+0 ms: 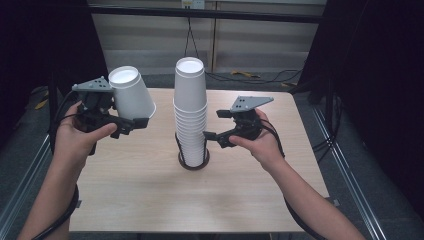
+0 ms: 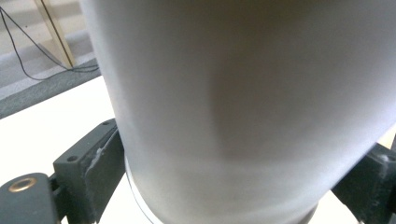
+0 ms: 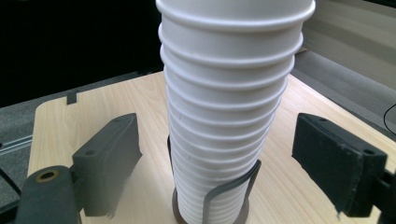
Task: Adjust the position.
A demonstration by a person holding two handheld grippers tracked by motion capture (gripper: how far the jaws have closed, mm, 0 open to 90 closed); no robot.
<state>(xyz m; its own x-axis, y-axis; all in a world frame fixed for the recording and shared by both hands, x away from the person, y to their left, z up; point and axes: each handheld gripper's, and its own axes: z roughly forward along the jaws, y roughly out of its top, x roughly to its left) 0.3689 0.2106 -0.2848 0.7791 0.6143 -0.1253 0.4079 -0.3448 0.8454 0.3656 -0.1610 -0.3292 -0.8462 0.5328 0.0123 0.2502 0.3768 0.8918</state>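
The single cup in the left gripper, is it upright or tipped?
Tipped and upside down: the single cup leans with its closed base up-left, the left gripper clamping near its rim.

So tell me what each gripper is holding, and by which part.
The left gripper clamps a single upside-down white paper cup by its side wall near the rim. The right gripper holds nothing; its jaws stand open beside the tall stack of white paper cups.

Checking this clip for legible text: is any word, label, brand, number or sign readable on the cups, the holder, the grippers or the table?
None can be read.
Held cup: plain white, no print.
Cup stack: plain white, no print.
Black holder: no marking.
Grey plates on the grippers: holes only, no lettering.
Table: bare wood grain.
Small pale object on the back wall: too small and blurred to read.
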